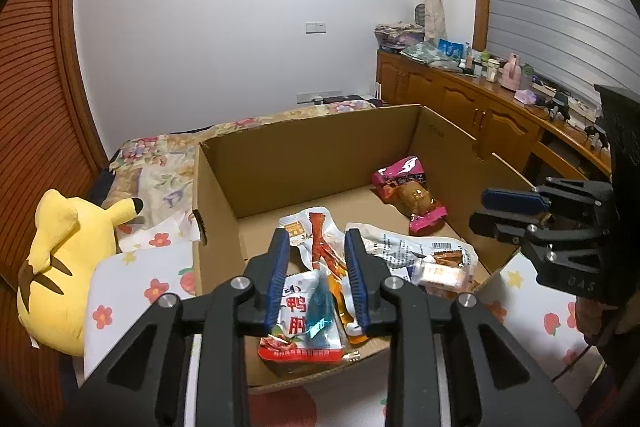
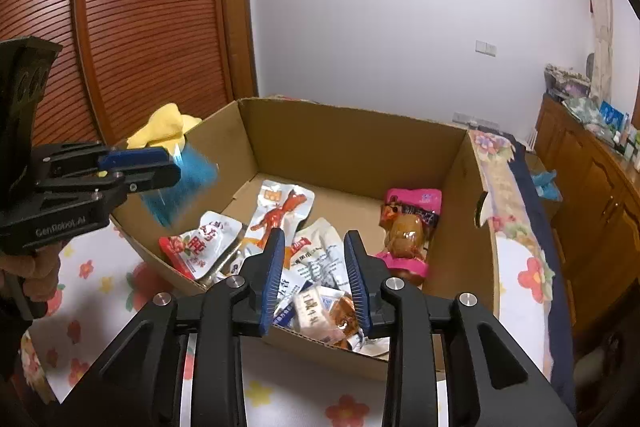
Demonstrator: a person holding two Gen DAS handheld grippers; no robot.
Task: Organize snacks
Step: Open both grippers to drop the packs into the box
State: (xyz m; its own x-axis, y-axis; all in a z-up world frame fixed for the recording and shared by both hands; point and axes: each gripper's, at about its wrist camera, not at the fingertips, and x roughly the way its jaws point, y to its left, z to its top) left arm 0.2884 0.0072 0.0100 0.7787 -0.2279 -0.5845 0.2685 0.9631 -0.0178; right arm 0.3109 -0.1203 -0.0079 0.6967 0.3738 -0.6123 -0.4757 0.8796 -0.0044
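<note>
Snacks lie loose on the floor of an open, brown corrugated cardboard box [image 1: 304, 155] that sits on a bed [image 1: 160, 267] covered with a white sheet printed with red and yellow flowers. By the box's near edge a glossy red-and-white pouch [image 1: 296, 311] lies flat. Beyond it, toward the middle, is a clear pouch with an orange-red claw shape inside [image 1: 320, 239], and beside that a crinkled white pouch with small print [image 1: 404, 247]. On the white pouch's near end, close to the near right corner, rest small white and orange packets [image 1: 436, 271]. A pink pack with a brown lump showing through it [image 1: 412, 195] lies alone toward the far right corner.

A thin, translucent blue packet [image 2: 188, 187] is at the tips of your left tongs [image 1: 316, 233], above the box's near left corner and blurred. From the left wrist it sits in the gap between the ribbed blue pads, and neither pad is seen pressing on it. Those tongs stand spread.

Your right tongs [image 2: 314, 233] are spread too, with nothing between them. They hang over the near edge, with the small packets just below.

A yellow plush toy [image 1: 60, 267] lies on the bed left of the box.
</note>
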